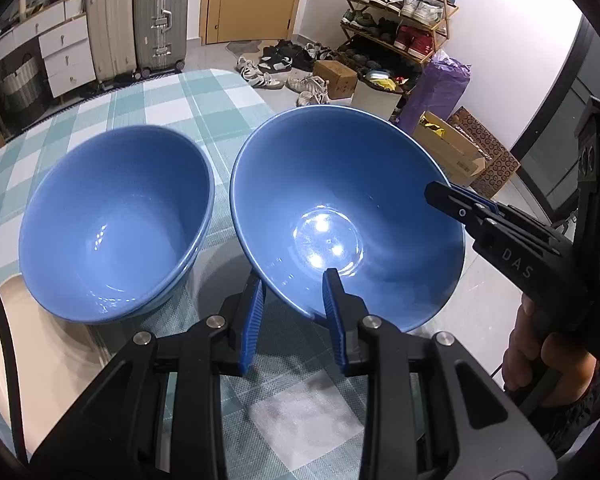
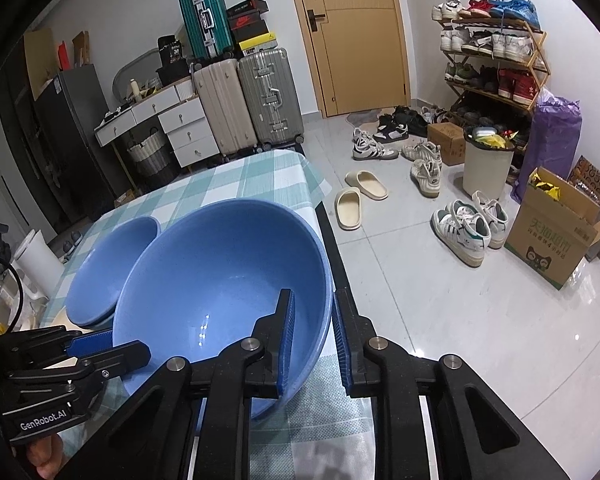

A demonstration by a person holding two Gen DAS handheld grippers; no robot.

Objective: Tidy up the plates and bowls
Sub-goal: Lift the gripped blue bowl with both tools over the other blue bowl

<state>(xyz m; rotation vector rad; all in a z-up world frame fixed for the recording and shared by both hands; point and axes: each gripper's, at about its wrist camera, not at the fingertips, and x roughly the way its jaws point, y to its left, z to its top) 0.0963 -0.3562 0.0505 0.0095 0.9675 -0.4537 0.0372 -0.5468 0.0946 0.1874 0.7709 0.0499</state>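
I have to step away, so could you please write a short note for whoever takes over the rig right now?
Left hand-held gripper: shut on the near rim of the tilted blue bowl.
Right hand-held gripper: shut on the same bowl's rim at the side.
The bowl is held tilted over the checked tablecloth, beside the bowl stack, which looks like two nested blue bowls.
A beige plate lies partly under that stack.
Done: two bowls seem stacked.
Left: probably nest the held bowl into the stack, then release.
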